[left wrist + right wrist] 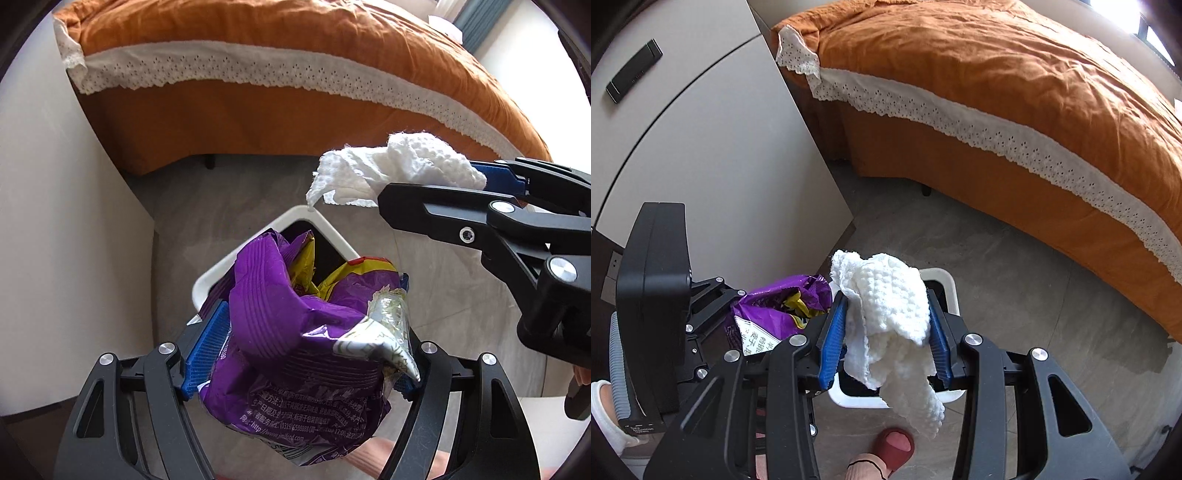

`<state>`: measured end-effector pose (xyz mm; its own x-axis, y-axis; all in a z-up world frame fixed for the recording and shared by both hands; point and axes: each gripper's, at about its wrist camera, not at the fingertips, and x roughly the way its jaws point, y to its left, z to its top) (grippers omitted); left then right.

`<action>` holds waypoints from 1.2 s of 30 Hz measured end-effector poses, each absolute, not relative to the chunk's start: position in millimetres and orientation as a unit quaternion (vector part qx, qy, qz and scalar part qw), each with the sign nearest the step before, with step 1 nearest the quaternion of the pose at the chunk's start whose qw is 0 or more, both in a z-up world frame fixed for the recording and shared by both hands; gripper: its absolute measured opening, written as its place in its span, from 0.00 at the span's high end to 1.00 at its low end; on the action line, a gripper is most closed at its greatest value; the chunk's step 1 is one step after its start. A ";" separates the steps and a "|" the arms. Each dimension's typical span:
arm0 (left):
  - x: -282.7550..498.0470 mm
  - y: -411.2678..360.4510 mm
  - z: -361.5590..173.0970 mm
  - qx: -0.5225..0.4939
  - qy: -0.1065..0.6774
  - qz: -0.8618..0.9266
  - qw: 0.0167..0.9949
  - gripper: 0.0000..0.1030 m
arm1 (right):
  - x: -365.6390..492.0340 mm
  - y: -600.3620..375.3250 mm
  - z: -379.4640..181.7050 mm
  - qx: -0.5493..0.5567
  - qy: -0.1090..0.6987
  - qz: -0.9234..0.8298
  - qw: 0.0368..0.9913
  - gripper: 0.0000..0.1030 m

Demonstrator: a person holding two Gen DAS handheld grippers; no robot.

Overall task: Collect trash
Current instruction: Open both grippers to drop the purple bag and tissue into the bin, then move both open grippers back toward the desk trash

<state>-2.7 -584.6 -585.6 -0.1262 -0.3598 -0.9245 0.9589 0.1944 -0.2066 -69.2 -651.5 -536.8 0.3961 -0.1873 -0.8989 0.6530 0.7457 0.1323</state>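
Note:
My left gripper (295, 350) is shut on a crumpled purple snack bag (295, 332) and holds it just above a white trash bin (321, 227) on the floor. My right gripper (886, 339) is shut on a crumpled white paper towel (890, 317), also held over the bin (945, 280). In the left wrist view the right gripper (424, 184) comes in from the right with the towel (388, 166) above the bin's far corner. In the right wrist view the snack bag (775, 314) and the left gripper (713, 306) sit just to the left.
A bed with an orange cover and white lace trim (277, 55) stands behind the bin on the grey floor (1034, 295). A white cabinet (720, 147) stands to the left. A foot in a red slipper (894, 446) is below the right gripper.

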 end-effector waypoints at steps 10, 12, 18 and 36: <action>1.0 -576.4 -655.5 0.314 0.516 -0.540 0.587 0.05 | -77.6 -655.4 -607.0 0.243 0.515 -0.262 0.779 0.05; 1.4 -574.2 -657.4 0.316 0.516 -0.537 0.588 0.05 | -76.6 -651.2 -609.2 0.236 0.519 -0.260 0.779 0.05; 6.4 -569.6 -643.3 0.312 0.516 -0.530 0.597 0.05 | -71.1 -643.4 -593.6 0.227 0.516 -0.255 0.785 0.05; 27.8 -538.1 -504.5 0.264 0.482 -0.533 0.643 0.05 | -76.2 -620.5 -458.7 0.218 0.455 -0.304 0.808 0.05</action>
<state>27.8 -538.1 -504.5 -0.0331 -0.4310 -0.9017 0.9401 0.2928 -0.1745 -76.2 -620.5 -458.7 0.4017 -0.2929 -0.8677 0.6897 0.7200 0.0763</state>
